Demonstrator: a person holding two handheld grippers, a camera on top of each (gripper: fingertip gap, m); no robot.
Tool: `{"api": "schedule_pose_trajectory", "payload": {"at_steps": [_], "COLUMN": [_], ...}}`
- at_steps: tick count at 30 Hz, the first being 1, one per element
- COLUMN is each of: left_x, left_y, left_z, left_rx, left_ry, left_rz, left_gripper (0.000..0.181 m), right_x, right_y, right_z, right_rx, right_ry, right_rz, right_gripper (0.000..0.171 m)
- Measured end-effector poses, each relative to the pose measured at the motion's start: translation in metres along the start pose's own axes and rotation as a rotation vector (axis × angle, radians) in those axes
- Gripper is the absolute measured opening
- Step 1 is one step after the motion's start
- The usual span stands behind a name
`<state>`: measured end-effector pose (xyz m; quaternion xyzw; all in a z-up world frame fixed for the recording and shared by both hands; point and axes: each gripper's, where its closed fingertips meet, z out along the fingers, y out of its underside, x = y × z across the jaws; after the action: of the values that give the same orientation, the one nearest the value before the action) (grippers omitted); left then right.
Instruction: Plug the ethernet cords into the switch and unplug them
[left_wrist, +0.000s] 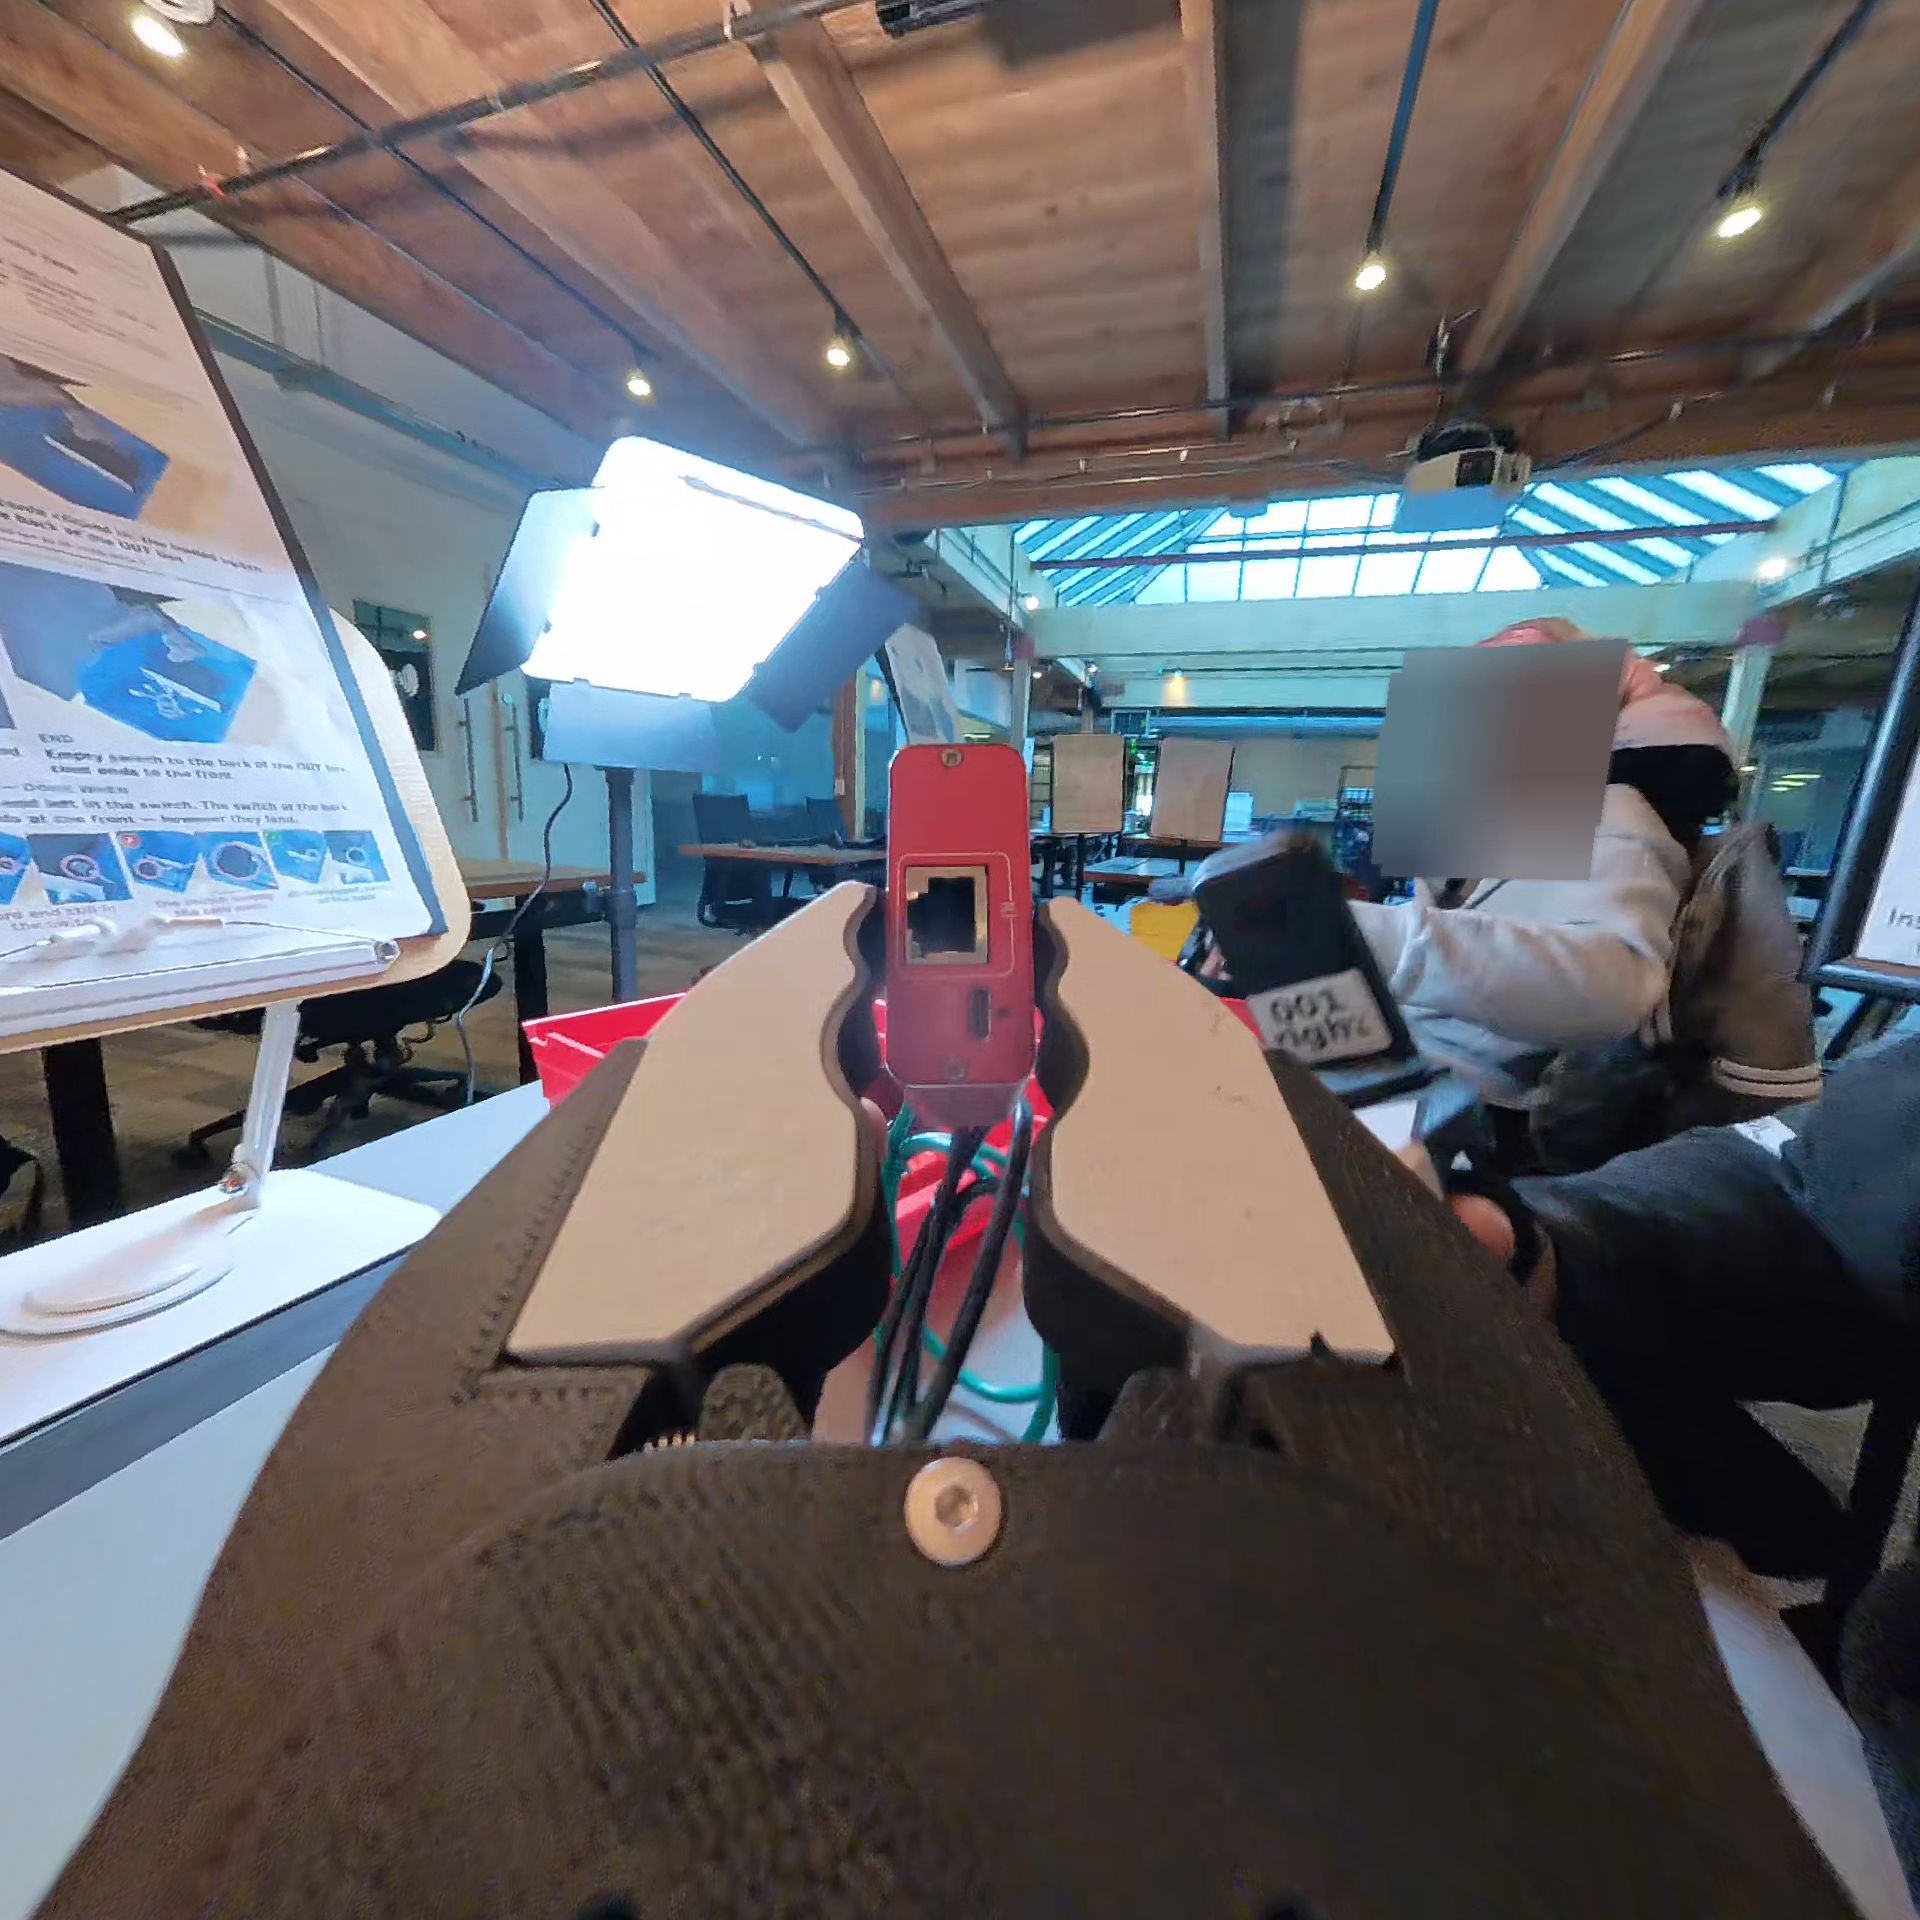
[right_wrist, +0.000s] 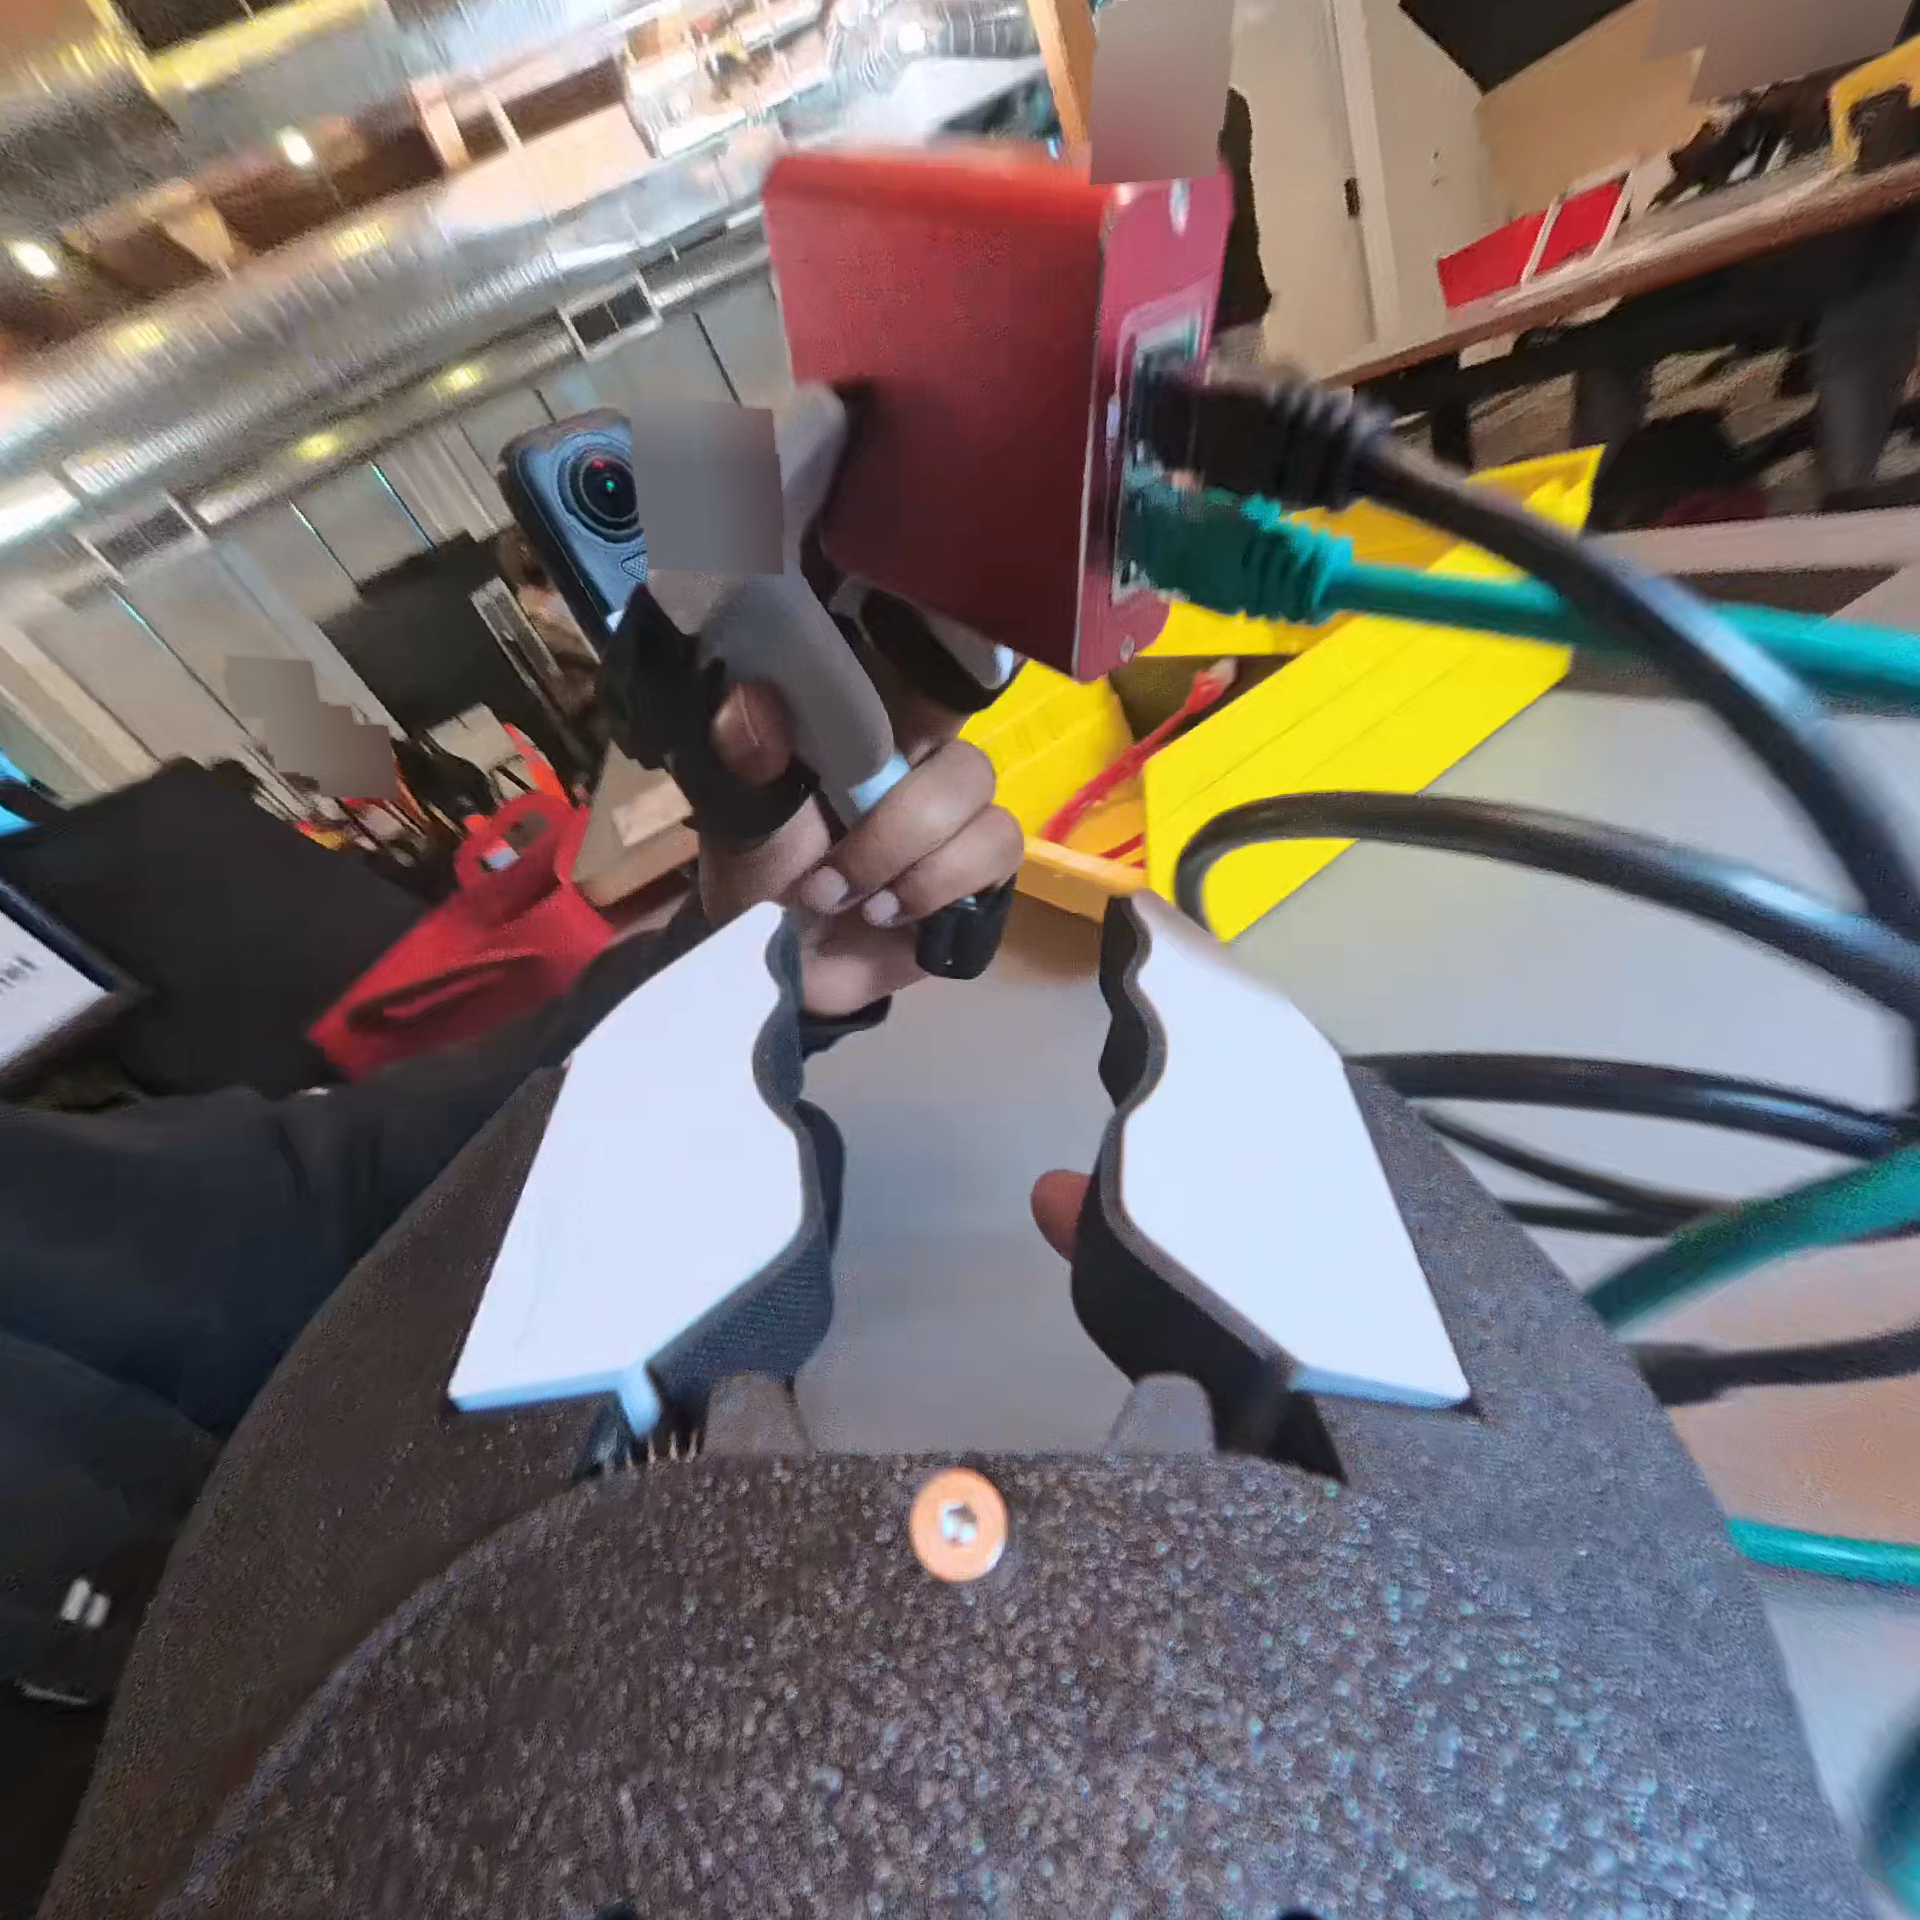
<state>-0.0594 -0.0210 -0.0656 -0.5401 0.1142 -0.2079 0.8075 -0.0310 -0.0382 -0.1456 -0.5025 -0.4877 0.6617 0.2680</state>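
Observation:
My left gripper (left_wrist: 956, 914) is shut on the red switch (left_wrist: 958, 831) and holds it upright in the air. The end facing me has one empty port. In the right wrist view the switch (right_wrist: 935, 395) is up ahead, pinched by the left gripper's fingers (right_wrist: 790, 623). A black cord (right_wrist: 1247, 426) and a green cord (right_wrist: 1226, 551) are plugged into its side face, and both loop off to the right. They also hang below the switch in the left wrist view (left_wrist: 935, 1247). My right gripper (right_wrist: 951, 935) is open and empty, below the switch and apart from it.
A sheet on a white stand (left_wrist: 187, 675) sits on the white table (left_wrist: 104, 1558) at left. A red bin (left_wrist: 592, 1039) lies behind the switch. A yellow bin (right_wrist: 1351, 707) holds a red cord (right_wrist: 1122, 769). A studio light (left_wrist: 686, 571) and a seated person (left_wrist: 1538, 935) are beyond. Some 9 centimeters of space lies between my two pairs of fingers.

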Motion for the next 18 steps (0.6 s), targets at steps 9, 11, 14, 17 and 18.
{"api": "schedule_pose_trajectory", "payload": {"at_steps": [9,11,14,17,18], "left_x": [0.019,0.022,0.022,0.024,0.024], "left_y": [-0.003,0.001,0.013,0.018,0.024], "left_z": [0.005,0.007,0.007,0.01,0.01], "left_rx": [-0.019,-0.059,-0.152,-0.208,-0.243], "left_ry": [0.075,0.091,0.093,0.068,0.054], "left_rz": [0.024,0.049,0.095,0.221,0.285], "left_gripper": [0.026,0.026,0.029,0.041,0.042], "right_x": [0.003,-0.001,-0.004,-0.002,-0.002], "right_y": [-0.08,-0.091,-0.097,-0.096,-0.095], "right_z": [-0.006,-0.009,-0.011,-0.015,-0.016], "right_rx": [0.139,0.079,-0.118,-0.2,-0.195], "right_ry": [-0.119,-0.101,-0.08,-0.042,-0.028], "right_rz": [-0.143,-0.358,-0.652,-0.986,-1.075], "right_gripper": [0.037,0.035,0.034,0.033,0.034]}}
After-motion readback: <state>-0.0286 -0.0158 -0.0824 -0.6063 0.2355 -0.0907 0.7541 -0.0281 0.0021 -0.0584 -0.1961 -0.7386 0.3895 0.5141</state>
